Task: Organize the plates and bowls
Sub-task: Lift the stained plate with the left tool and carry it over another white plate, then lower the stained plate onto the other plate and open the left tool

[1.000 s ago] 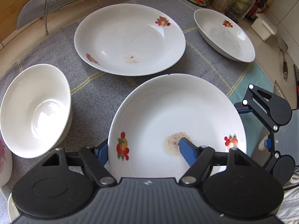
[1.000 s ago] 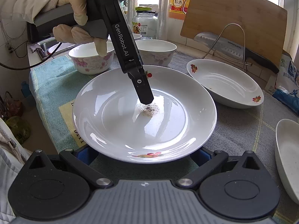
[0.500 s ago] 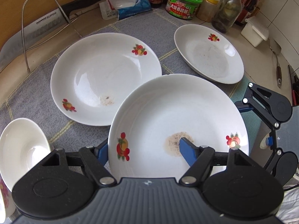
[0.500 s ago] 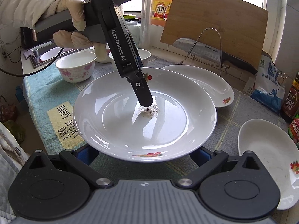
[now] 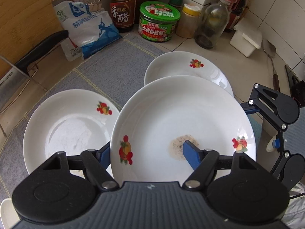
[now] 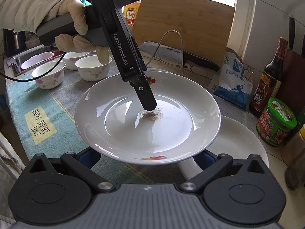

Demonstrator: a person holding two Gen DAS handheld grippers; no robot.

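A white plate with fruit prints and a speckled stain (image 5: 171, 118) is held in the air. My left gripper (image 5: 146, 152) is shut on its rim, one blue finger (image 5: 190, 152) on top and one beneath. It hangs partly over a second plate (image 5: 183, 64) at the right. A third plate (image 5: 66, 126) lies to the left on the grey mat. In the right wrist view the held plate (image 6: 124, 126) sits between the fingers of my right gripper (image 6: 146, 157), which is open with its fingers under the plate's edge. The second plate (image 6: 238, 145) lies beneath it.
Three flowered bowls (image 6: 49, 75) stand at the far left on a teal towel (image 6: 24, 103). A vinegar bottle (image 5: 123, 5), a green jar (image 5: 159, 22), a salt bag (image 5: 89, 28) and a glass bottle (image 5: 211, 22) line the back. A cleaver (image 6: 171, 53) rests on a wire rack before a wooden board.
Both grippers have carried the held plate to the right, from over the mat to above the right-hand plate. The bowls have dropped out of the left wrist view.
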